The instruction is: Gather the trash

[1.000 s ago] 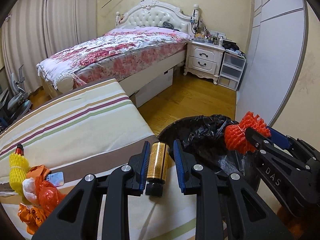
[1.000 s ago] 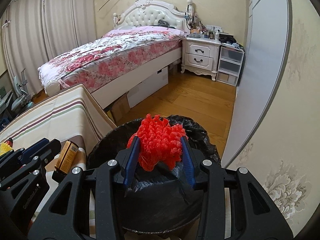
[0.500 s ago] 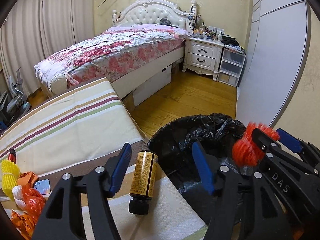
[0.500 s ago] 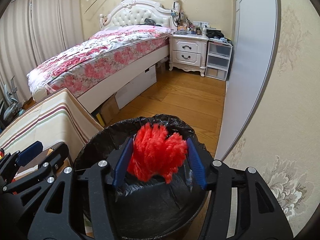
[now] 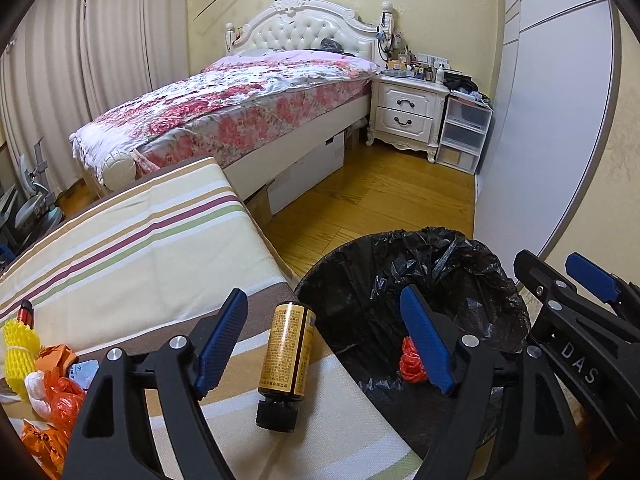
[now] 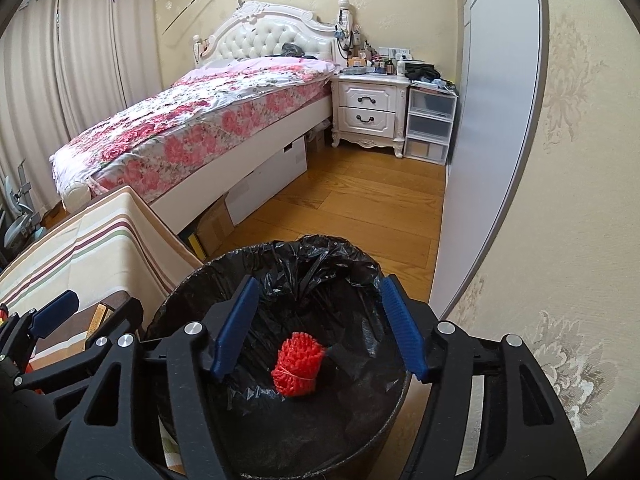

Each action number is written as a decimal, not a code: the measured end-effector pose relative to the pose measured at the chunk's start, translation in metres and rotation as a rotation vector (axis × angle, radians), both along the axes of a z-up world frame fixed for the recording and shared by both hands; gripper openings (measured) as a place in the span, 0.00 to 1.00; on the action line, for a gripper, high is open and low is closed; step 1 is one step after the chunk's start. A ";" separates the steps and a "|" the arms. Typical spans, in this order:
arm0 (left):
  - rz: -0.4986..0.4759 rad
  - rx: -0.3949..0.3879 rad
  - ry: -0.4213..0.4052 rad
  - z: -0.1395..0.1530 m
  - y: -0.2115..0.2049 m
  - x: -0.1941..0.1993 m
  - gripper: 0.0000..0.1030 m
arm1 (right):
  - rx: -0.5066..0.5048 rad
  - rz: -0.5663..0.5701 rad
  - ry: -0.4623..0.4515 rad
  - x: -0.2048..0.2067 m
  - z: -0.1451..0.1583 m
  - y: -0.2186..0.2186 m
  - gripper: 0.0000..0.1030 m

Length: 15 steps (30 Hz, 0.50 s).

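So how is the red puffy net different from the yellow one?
The red foam net lies at the bottom of the black-lined trash bin, while the yellow foam net sits on the striped tablecloth among other trash. The red one is bunched into a round ball; the yellow one looks longer, like a sleeve. The open right gripper is above the red one; no gripper is near the yellow one. Both are stretchy foam mesh.

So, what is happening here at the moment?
A person is collecting trash with two handheld grippers. The right gripper is open above the black-lined bin, and the red foam net lies inside it. The left gripper is open around a brown bottle lying on the striped cloth.
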<state>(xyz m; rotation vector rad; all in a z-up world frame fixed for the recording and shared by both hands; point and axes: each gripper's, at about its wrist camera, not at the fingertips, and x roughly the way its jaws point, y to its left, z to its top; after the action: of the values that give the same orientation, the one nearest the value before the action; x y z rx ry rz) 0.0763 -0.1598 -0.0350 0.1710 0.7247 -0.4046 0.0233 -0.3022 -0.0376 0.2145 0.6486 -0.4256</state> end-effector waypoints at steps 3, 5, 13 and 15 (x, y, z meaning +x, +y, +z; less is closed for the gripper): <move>-0.003 -0.002 -0.006 0.001 0.000 -0.001 0.75 | 0.002 -0.001 0.002 0.000 0.000 -0.001 0.61; -0.005 -0.011 -0.006 0.001 0.001 -0.001 0.75 | 0.004 -0.005 0.002 -0.002 0.002 -0.003 0.61; -0.017 -0.054 0.001 0.002 0.007 -0.001 0.77 | 0.011 -0.010 -0.003 -0.005 0.003 -0.006 0.62; -0.019 -0.059 0.000 0.003 0.008 -0.001 0.77 | 0.012 -0.008 -0.004 -0.006 0.004 -0.006 0.62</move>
<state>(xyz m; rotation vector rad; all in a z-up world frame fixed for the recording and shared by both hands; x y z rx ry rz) 0.0752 -0.1516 -0.0319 0.1223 0.7109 -0.4435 0.0177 -0.3082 -0.0339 0.2293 0.6461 -0.4291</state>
